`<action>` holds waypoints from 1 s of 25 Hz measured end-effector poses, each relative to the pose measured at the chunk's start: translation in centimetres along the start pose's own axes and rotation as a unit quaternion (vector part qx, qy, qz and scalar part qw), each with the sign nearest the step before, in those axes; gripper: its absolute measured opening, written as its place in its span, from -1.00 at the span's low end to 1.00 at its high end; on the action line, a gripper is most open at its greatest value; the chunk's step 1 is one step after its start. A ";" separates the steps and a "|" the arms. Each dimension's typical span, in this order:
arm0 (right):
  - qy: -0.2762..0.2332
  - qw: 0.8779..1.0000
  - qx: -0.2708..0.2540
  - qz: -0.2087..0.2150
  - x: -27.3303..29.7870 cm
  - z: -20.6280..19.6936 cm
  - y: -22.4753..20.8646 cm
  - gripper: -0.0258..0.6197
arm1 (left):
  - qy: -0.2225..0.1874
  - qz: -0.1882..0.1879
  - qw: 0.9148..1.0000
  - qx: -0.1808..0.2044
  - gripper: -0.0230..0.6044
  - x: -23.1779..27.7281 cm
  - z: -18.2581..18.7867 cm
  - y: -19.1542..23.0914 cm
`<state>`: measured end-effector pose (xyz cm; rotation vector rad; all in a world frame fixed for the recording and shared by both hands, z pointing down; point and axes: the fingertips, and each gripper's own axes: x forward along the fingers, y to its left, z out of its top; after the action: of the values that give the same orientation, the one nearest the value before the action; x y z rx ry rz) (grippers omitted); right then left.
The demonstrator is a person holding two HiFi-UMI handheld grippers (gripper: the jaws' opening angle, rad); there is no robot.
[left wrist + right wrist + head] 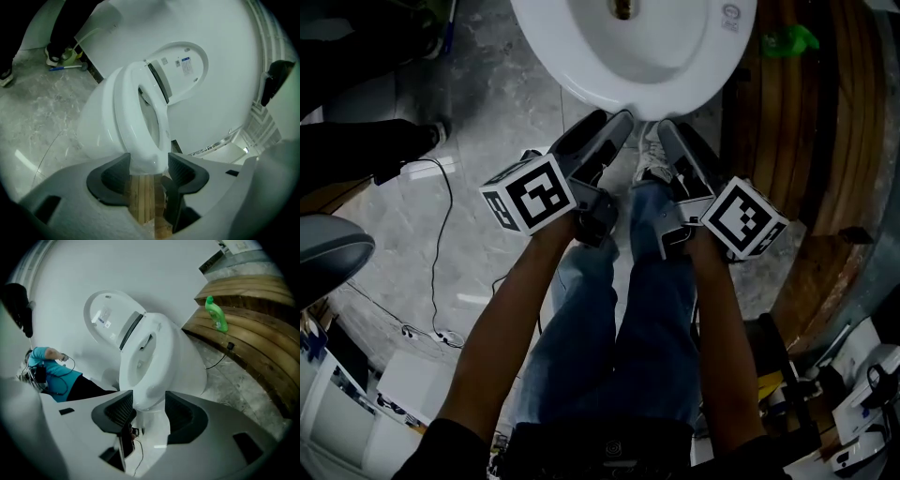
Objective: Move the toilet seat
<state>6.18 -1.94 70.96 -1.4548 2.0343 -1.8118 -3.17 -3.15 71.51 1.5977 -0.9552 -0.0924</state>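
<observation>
A white toilet [675, 56] stands at the top of the head view, its seat [136, 122] lying flat on the bowl and its lid [187, 70] raised against the wall. Both grippers meet at the front of the rim. My left gripper [623, 117] is open, and the front lip of the seat and bowl sits between its pads [149, 166]. My right gripper [666, 127] is open too, straddling the same front lip [149, 406] from the other side. The right gripper view shows the seat [140, 366] and the upright lid [105, 315].
A curved wooden platform [806, 141] runs along the right, with a green bottle [789, 39] on it. A cable [436, 244] trails over the grey floor at left. My legs [619, 328] stand just behind the grippers. A person in blue [51, 371] crouches by the wall.
</observation>
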 end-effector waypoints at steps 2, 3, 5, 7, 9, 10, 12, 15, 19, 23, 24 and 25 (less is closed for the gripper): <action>-0.004 1.000 0.017 0.018 0.7 0.7 -0.1 -0.27 | -0.005 -0.005 1.000 -0.016 -0.09 0.3 0.3 0.2; -0.005 0.999 0.026 0.024 1.0 1.0 -0.2 -0.25 | -0.008 -0.007 1.000 -0.024 -0.08 0.5 0.3 0.3; -0.005 0.999 0.042 0.022 1.4 1.4 -1.0 -0.24 | -0.011 -0.010 0.999 -0.035 -0.08 0.9 0.3 0.5; -0.005 0.999 0.044 0.028 1.9 1.8 -1.2 -0.24 | -0.011 -0.013 0.999 -0.038 -0.08 1.0 0.3 0.6; -0.004 0.998 0.055 0.027 2.1 1.8 -1.4 -0.24 | -0.011 -0.013 0.999 -0.041 -0.08 1.0 0.2 0.6; -0.004 0.998 0.052 0.032 2.3 2.0 -1.3 -0.24 | -0.011 -0.012 0.999 -0.043 -0.08 1.0 0.2 0.7; -0.004 0.998 0.043 0.043 2.7 2.5 -1.2 -0.25 | -0.008 -0.010 0.999 -0.049 -0.08 1.3 0.3 0.7; -0.002 0.997 0.072 0.042 2.6 2.5 -2.0 -0.33 | -0.006 0.003 0.998 -0.060 -0.25 1.7 0.3 1.1; 0.011 0.995 0.089 0.044 2.2 2.4 -1.7 -0.36 | -0.009 0.012 0.998 -0.069 -0.33 1.2 0.4 1.0; 0.014 0.994 0.096 0.054 1.2 2.6 0.0 -0.38 | -0.017 0.020 0.997 -0.077 -0.34 0.0 0.9 -0.4; 0.014 0.994 0.097 0.054 0.8 2.6 0.4 -0.39 | -0.018 0.021 0.996 -0.081 -0.34 -0.5 1.0 -0.8; 0.016 0.994 0.098 0.053 0.4 2.7 0.8 -0.39 | -0.019 0.022 0.996 -0.085 -0.34 -0.8 1.1 -1.4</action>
<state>7.09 -4.28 69.68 -1.2506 1.8450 -1.9389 -3.59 -3.57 69.68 1.4225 -0.9857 -0.1685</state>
